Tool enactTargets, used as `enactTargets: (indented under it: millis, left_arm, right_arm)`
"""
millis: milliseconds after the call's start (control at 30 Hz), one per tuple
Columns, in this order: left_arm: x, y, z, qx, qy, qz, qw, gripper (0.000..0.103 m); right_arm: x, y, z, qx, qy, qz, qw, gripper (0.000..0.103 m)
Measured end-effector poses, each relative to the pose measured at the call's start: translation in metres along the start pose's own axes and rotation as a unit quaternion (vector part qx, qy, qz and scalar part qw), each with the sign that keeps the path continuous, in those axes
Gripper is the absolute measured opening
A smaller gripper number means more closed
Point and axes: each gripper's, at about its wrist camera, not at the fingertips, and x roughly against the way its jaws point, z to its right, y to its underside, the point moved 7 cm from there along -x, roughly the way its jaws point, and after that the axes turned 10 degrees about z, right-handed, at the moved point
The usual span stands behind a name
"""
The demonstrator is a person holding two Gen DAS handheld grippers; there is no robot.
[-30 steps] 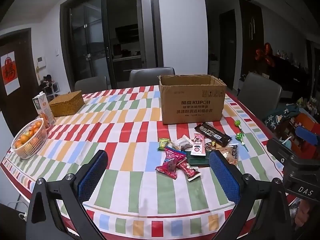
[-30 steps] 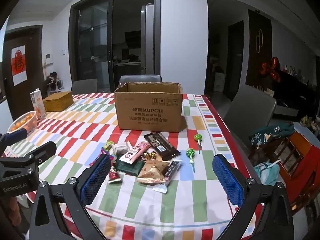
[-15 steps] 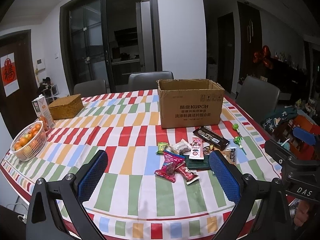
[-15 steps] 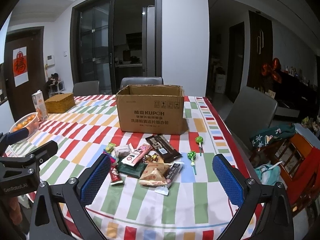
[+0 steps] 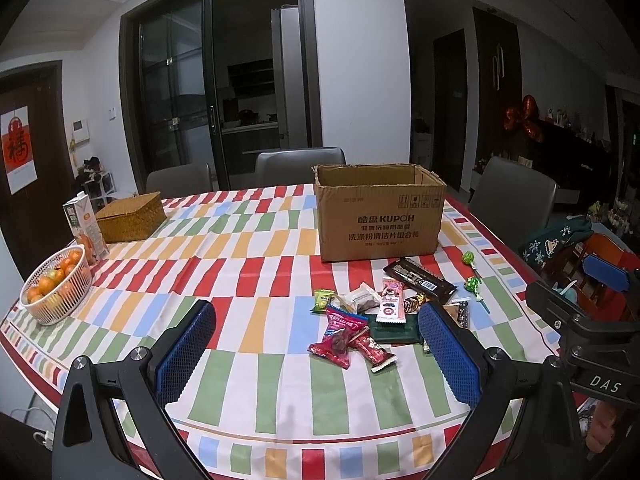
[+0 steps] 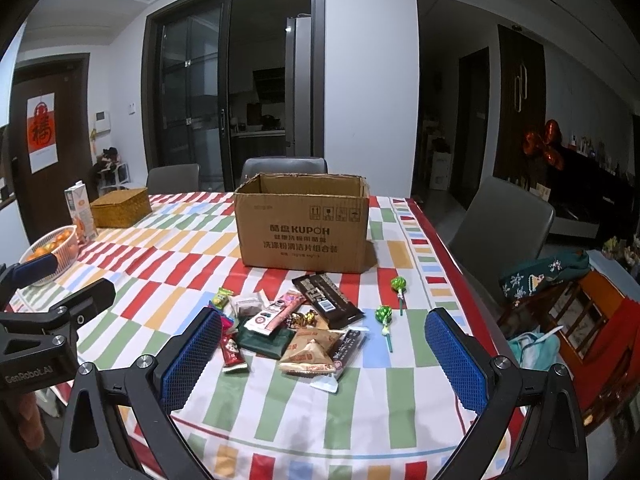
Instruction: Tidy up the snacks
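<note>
The left gripper [image 5: 316,354] is hanging spread wide and empty above the near edge of the worktop [image 5: 248,288], its blue pads [image 5: 184,354] touching nothing. The right gripper [image 6: 324,354] is likewise gaping wide and holding nothing; its body is showing in the left view with "DAS" printed on it, while the left one is reading "GenRobot.AI" in the right view. Just beyond the fingers, the snacks [image 6: 296,328] are lying in a loose pile on the striped cloth: red candy wrappers [image 5: 340,338], a pink bar [image 5: 390,300], a tan packet [image 6: 310,348], a dark chocolate bar [image 6: 326,294] and two green lollipops [image 6: 390,304] slightly to the right. Behind the pile, the open cardboard box [image 6: 304,226] is sitting upright, printed "KUPOH" above Chinese lettering. Farther left, a fruit basket [image 5: 56,284], a juice carton [image 5: 86,228] and a wicker box [image 5: 130,216] are standing.
</note>
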Motion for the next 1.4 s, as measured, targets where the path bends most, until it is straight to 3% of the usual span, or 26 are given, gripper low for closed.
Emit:
enactTargets:
  millis: [900,1400]
  left_arm:
    - [-0.001,-0.003,0.0,0.0,0.001,0.002,1.0,0.103]
    - [-0.026,0.01,-0.004,-0.003,0.006,-0.025,0.9997,0.103]
  right_arm:
    - [-0.001,-0.002,-0.001,0.004,-0.003,-0.003,1.0,0.102]
    - [-0.021,0.01,-0.005,0.006,-0.003,-0.031,0.999,0.102]
